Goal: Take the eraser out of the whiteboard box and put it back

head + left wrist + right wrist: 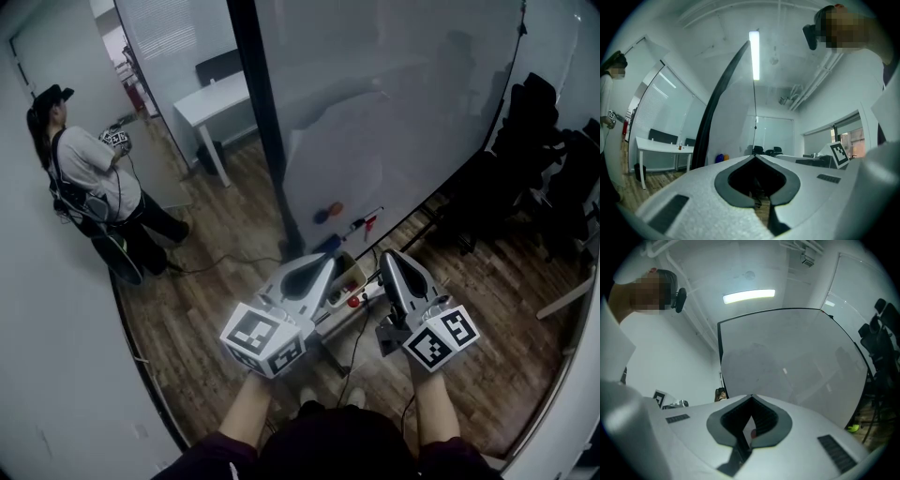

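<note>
Below the whiteboard (375, 112) a small beige whiteboard box (349, 277) sits between my two grippers, with a red-tipped item (354, 301) at its near end. I cannot make out the eraser in any view. My left gripper (323, 262) (754, 157) is held level just left of the box, its jaw tips meeting, with nothing between them. My right gripper (387, 255) (751, 397) is just right of the box, tilted slightly up toward the whiteboard. Its jaws are shut and hold nothing.
A blue and an orange magnet (328, 212) and a red marker (366, 223) sit on the board's lower part. A person (89, 178) stands at the left wall. There is a white table (214, 100) behind, black chairs (544, 141) at right, and a cable (220, 262) on the wooden floor.
</note>
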The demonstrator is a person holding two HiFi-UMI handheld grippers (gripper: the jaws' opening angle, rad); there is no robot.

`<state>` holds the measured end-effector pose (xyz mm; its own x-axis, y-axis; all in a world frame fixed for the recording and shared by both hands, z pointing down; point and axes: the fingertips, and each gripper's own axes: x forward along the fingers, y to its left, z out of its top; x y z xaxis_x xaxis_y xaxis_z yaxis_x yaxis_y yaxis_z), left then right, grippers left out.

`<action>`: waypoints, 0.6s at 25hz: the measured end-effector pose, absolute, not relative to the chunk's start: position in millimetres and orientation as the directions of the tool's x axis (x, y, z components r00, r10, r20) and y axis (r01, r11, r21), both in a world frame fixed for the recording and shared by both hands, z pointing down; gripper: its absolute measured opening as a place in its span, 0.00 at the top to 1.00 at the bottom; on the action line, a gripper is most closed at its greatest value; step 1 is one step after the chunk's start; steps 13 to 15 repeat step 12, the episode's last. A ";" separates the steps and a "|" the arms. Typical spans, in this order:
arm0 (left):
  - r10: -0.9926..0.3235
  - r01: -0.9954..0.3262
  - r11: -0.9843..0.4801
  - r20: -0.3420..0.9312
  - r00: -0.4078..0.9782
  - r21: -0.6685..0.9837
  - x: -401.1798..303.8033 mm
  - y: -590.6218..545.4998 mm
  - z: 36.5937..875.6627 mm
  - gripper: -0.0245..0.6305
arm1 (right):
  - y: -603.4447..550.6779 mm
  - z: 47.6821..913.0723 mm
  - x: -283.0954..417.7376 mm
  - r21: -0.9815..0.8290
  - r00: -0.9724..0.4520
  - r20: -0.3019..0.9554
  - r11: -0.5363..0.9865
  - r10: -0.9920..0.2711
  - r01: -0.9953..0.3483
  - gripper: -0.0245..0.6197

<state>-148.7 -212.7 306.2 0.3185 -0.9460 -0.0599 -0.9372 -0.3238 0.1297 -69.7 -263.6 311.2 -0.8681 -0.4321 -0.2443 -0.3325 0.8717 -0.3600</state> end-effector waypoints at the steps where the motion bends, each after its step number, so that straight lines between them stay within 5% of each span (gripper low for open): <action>1: -0.946 -0.937 -0.323 -0.057 0.318 0.133 -148.6 -212.6 306.9 0.96 | -263.8 311.8 -69.8 -0.362 -0.868 -0.244 0.871 -0.432 -0.332 0.96; 15: -0.952 -0.943 -0.307 -0.040 0.305 0.131 -150.0 -208.7 309.9 0.96 | -259.1 314.5 -68.5 -0.371 -0.873 -0.240 0.871 -0.425 -0.323 0.96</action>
